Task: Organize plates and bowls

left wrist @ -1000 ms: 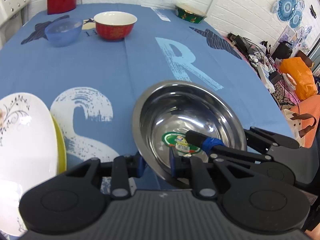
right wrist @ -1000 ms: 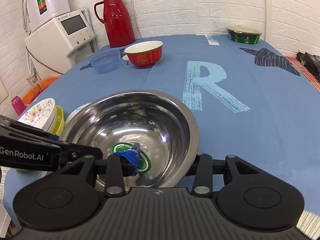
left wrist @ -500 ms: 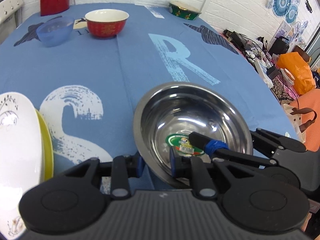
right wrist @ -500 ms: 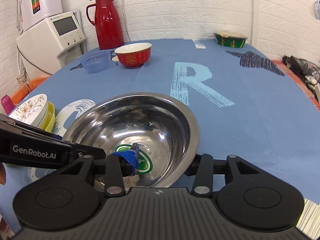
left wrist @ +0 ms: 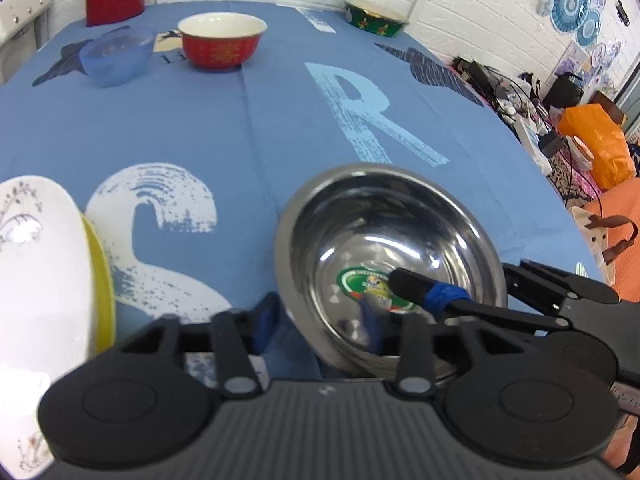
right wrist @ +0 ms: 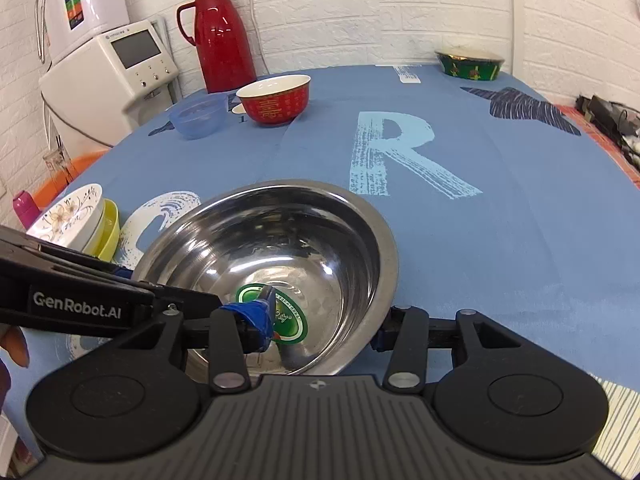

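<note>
The stainless steel bowl (left wrist: 388, 256) sits straddled at its near rim by the left gripper (left wrist: 316, 320) and the right gripper (right wrist: 324, 332), each pinching that thin, stiff, slippery wall with one finger inside, so the light bowl likely wants a firm rim grip.

Steel bowl (right wrist: 280, 240) w/ green sticker, upright on blue cloth, rim gripped both sides.
</note>
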{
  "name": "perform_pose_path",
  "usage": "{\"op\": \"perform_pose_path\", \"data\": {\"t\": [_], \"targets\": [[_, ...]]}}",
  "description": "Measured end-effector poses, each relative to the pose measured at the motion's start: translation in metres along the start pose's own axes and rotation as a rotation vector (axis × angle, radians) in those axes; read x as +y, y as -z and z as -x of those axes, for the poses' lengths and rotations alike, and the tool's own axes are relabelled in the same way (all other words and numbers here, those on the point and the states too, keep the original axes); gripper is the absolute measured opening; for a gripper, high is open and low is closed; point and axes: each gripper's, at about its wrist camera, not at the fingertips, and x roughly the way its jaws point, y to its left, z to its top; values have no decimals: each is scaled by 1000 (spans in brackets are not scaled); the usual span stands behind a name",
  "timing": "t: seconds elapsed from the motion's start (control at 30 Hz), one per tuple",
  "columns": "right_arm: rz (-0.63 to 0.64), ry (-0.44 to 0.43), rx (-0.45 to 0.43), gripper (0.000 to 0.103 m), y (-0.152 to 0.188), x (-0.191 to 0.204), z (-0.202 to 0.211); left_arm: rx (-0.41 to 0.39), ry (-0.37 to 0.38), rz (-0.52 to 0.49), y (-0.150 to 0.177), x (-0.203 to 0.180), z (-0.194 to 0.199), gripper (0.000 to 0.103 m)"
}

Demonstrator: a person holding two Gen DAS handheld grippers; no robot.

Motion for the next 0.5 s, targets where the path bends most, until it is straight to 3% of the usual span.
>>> {"op": "perform_pose_path", "data": {"t": [0.3,0.5], "targets": [[-152,13,-94,31,-12,-28,32,-125,-9,38,-23,23,43,58],[-164,24,-48,32,-42,-31,26,-171,-50,89,-62,45,48,60]]}}
